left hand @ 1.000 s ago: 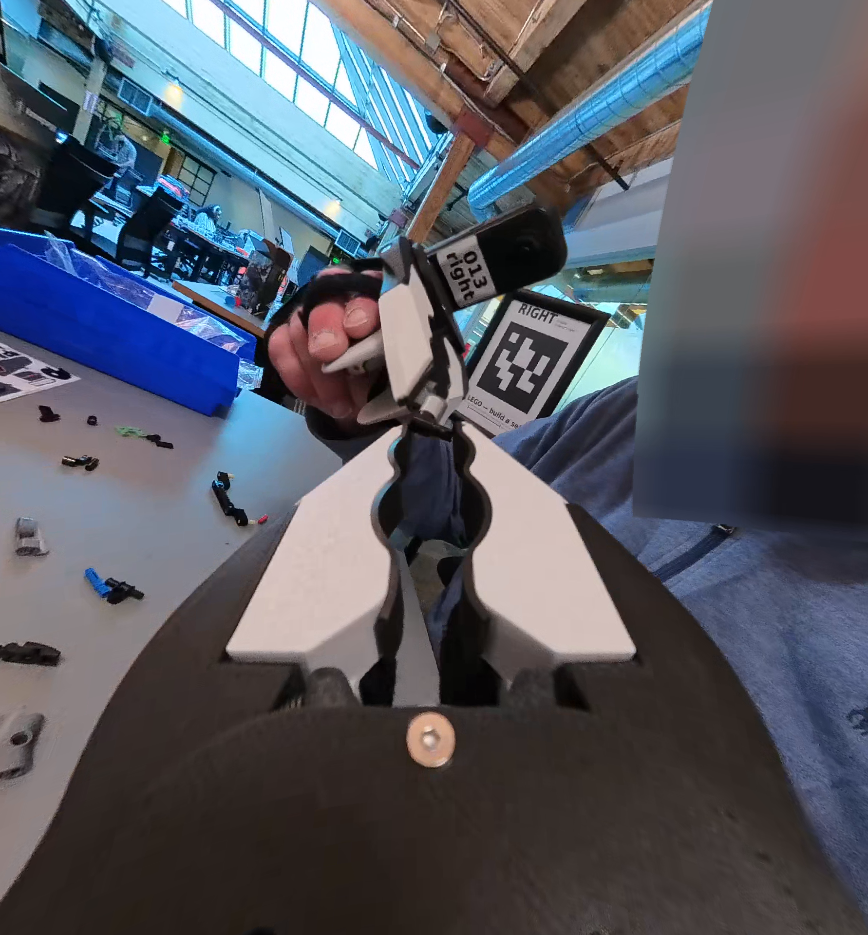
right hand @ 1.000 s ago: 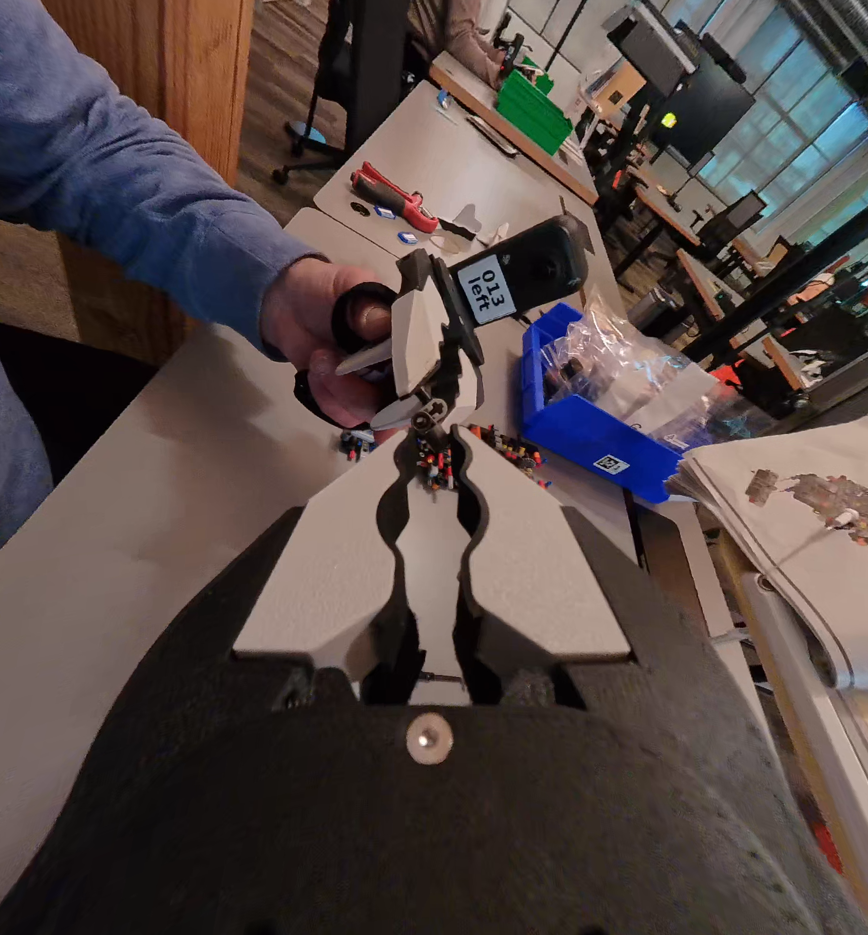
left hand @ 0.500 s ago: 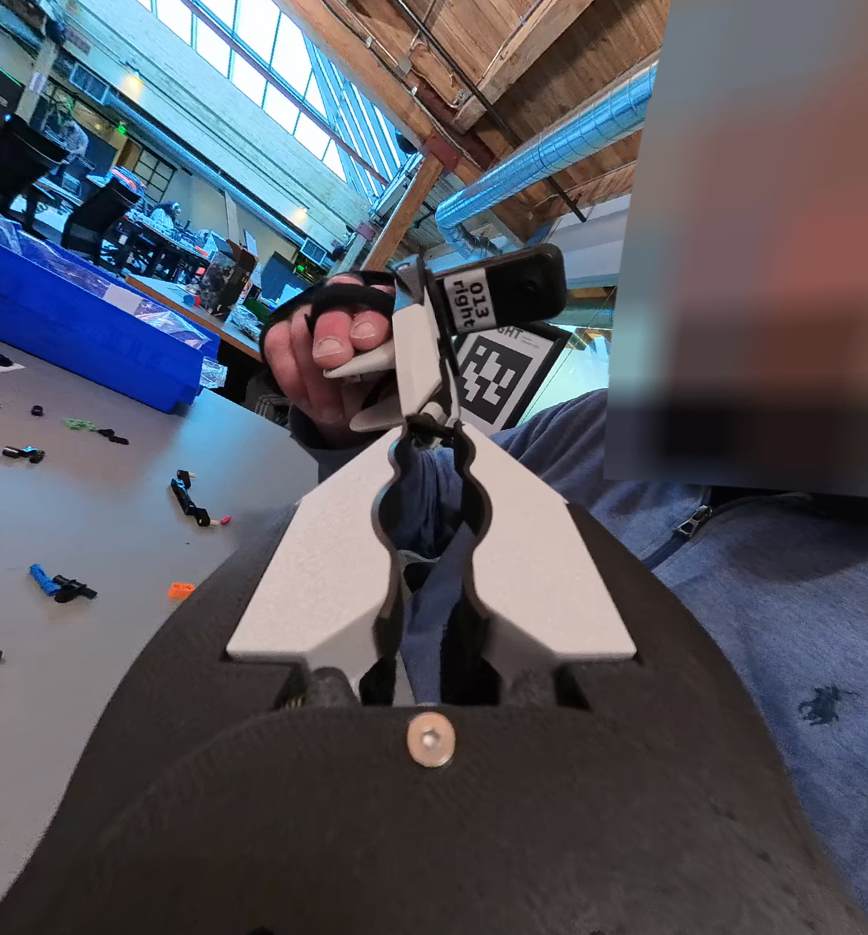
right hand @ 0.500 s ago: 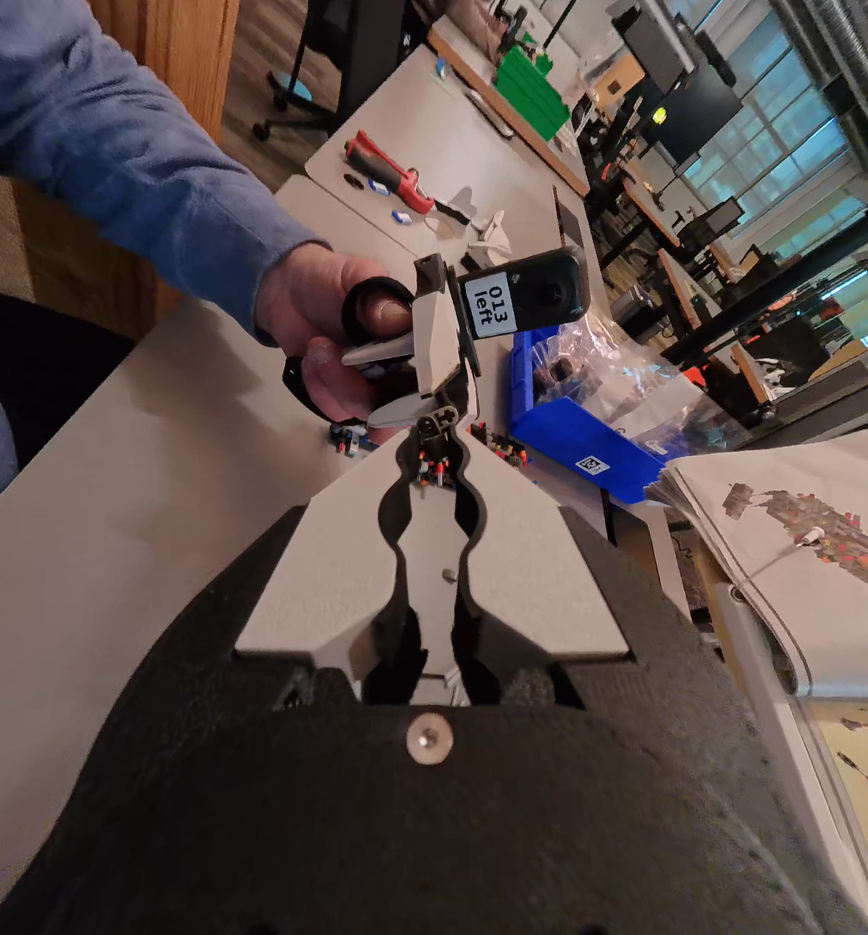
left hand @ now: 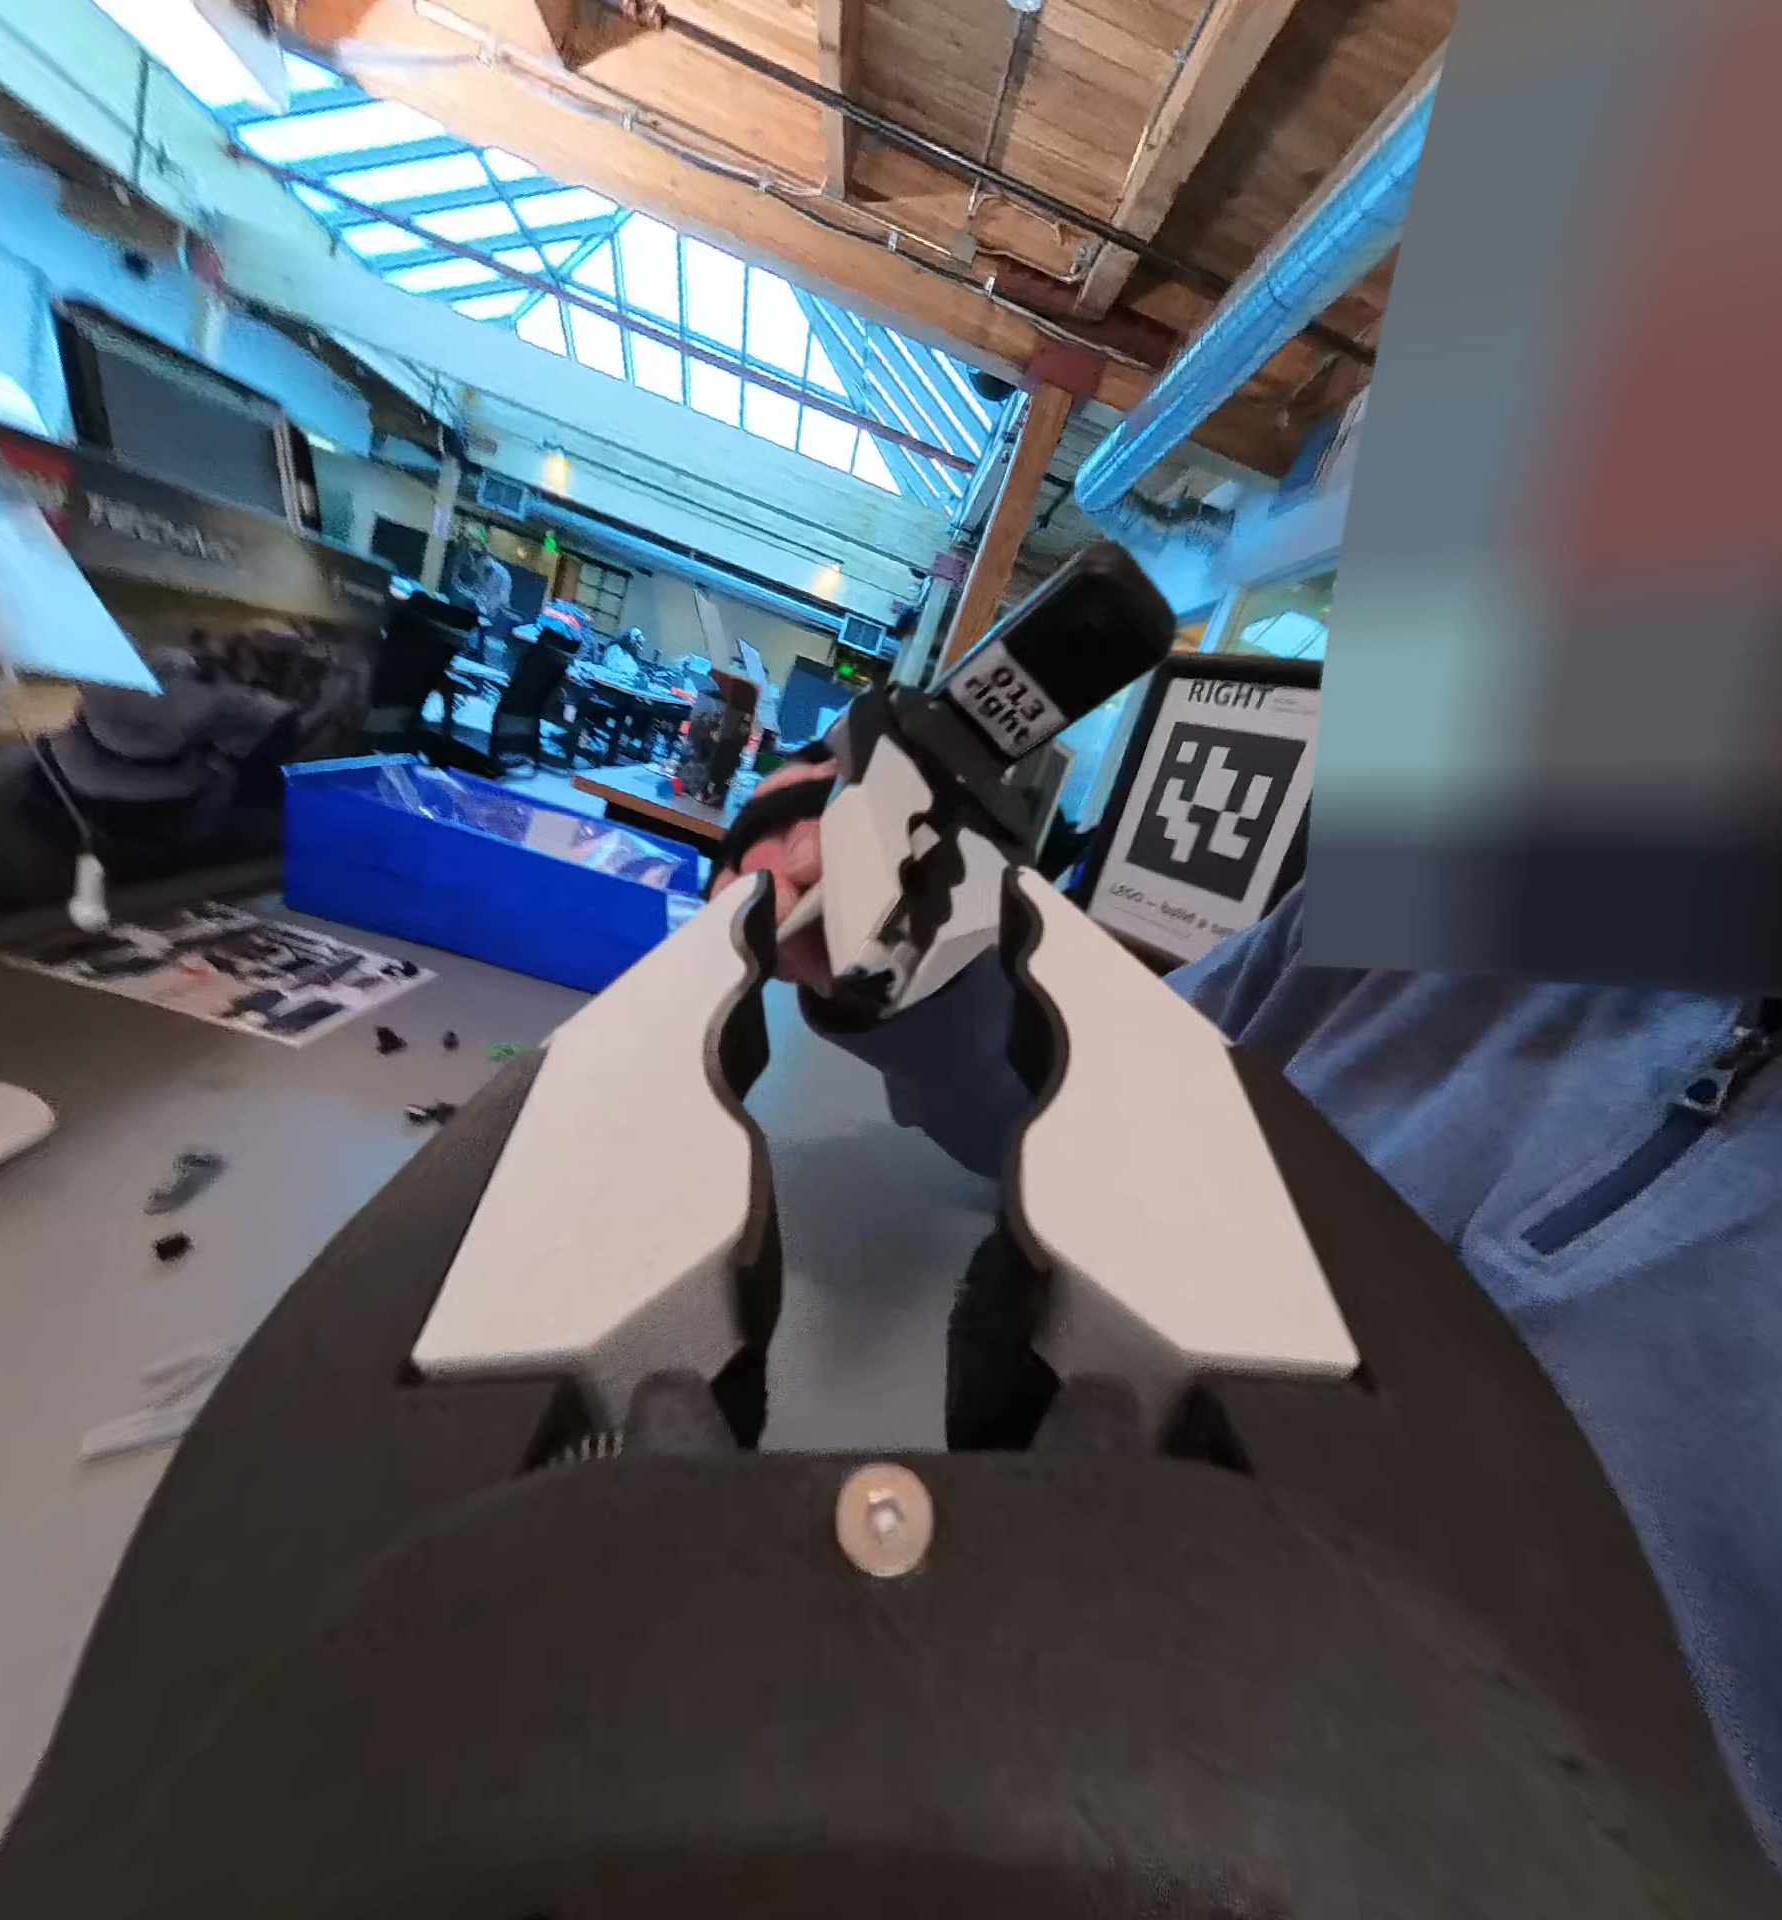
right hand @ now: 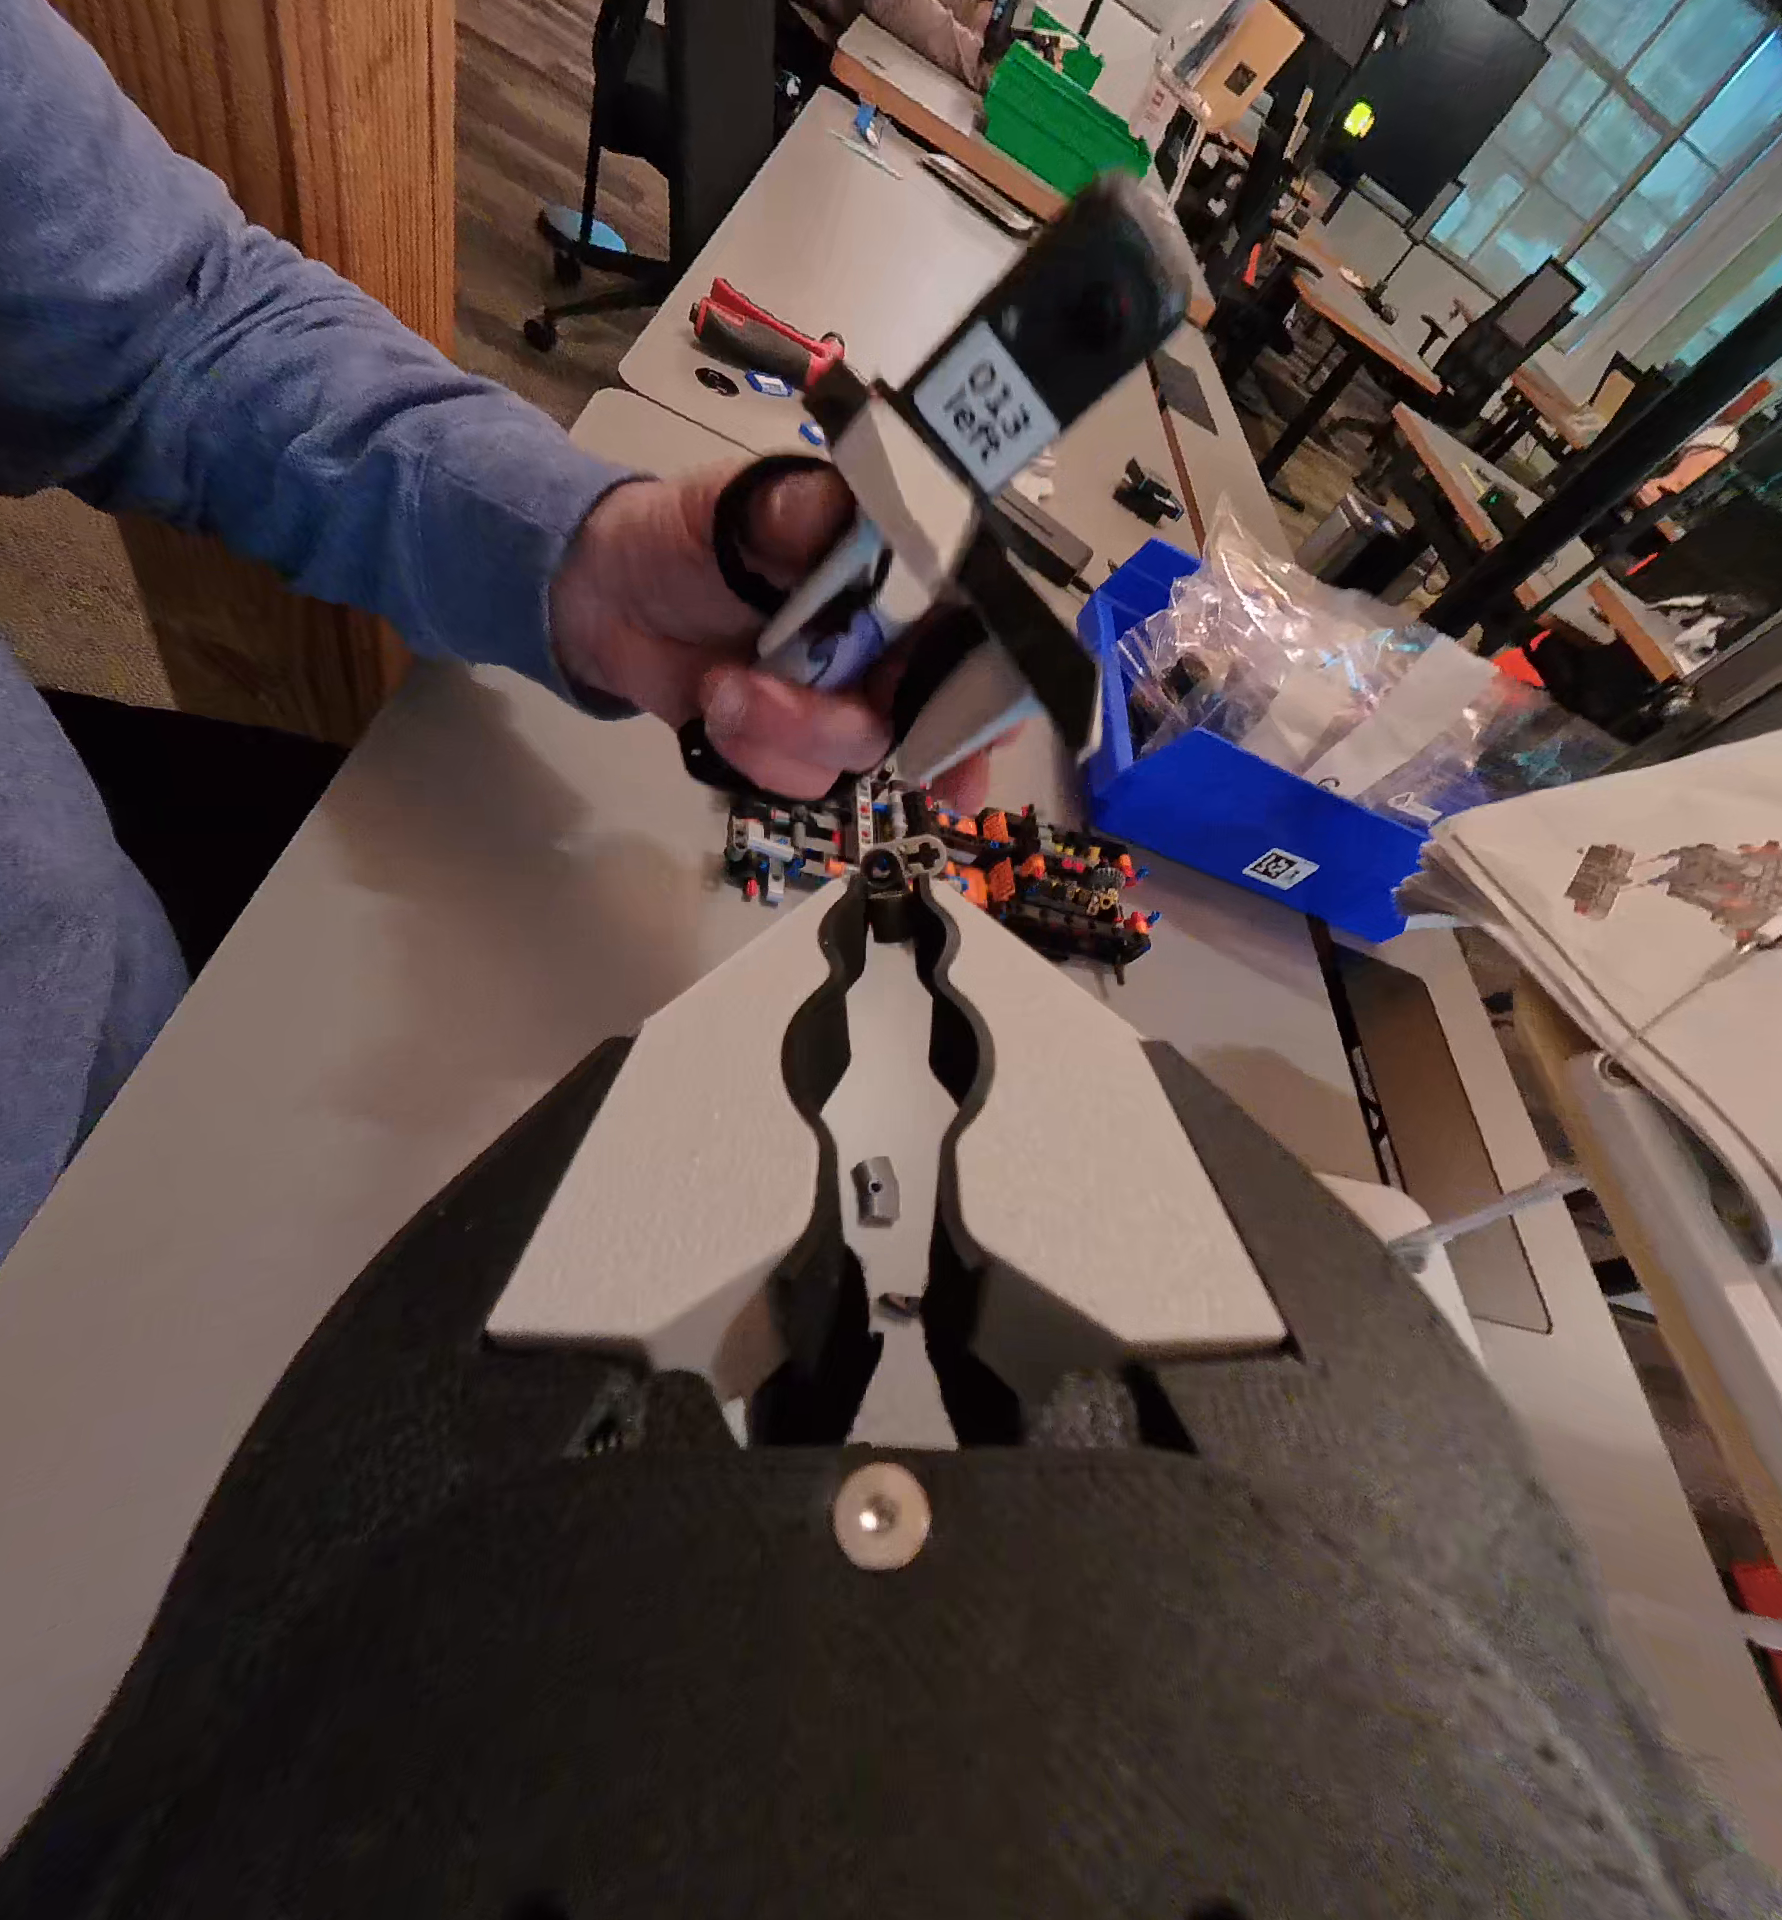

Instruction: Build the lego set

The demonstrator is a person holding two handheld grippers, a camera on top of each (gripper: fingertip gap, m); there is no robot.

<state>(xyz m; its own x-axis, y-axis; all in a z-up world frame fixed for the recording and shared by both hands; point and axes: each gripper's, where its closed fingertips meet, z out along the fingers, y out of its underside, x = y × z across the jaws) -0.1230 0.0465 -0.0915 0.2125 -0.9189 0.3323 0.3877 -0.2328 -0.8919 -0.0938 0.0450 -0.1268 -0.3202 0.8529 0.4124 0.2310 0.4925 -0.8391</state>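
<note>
My right gripper [right hand: 892, 896] is shut on a small grey and black lego connector [right hand: 902, 857], held above the table. It also shows in the left wrist view [left hand: 871, 966], just ahead of my left fingers, with the small piece at its tip. My left gripper [left hand: 887, 902] is open and empty, jaws well apart. It appears blurred in the right wrist view [right hand: 887, 665], held by a hand in a blue sleeve, above and behind the piece. A partly built black, orange and grey lego assembly [right hand: 1022, 883] lies on the grey table [right hand: 399, 987] behind the connector.
A blue bin [right hand: 1251, 831] [left hand: 471, 894] with plastic bags stands past the assembly. An open instruction booklet [right hand: 1645, 914] lies at right. A printed sheet [left hand: 232, 971] and loose small pieces [left hand: 180, 1184] lie at left. A small grey part [right hand: 874, 1190] lies below my right fingers.
My left gripper has opened and drawn back from the right gripper's tip, where both met before. The right gripper still holds the small connector. Both views have tilted.
</note>
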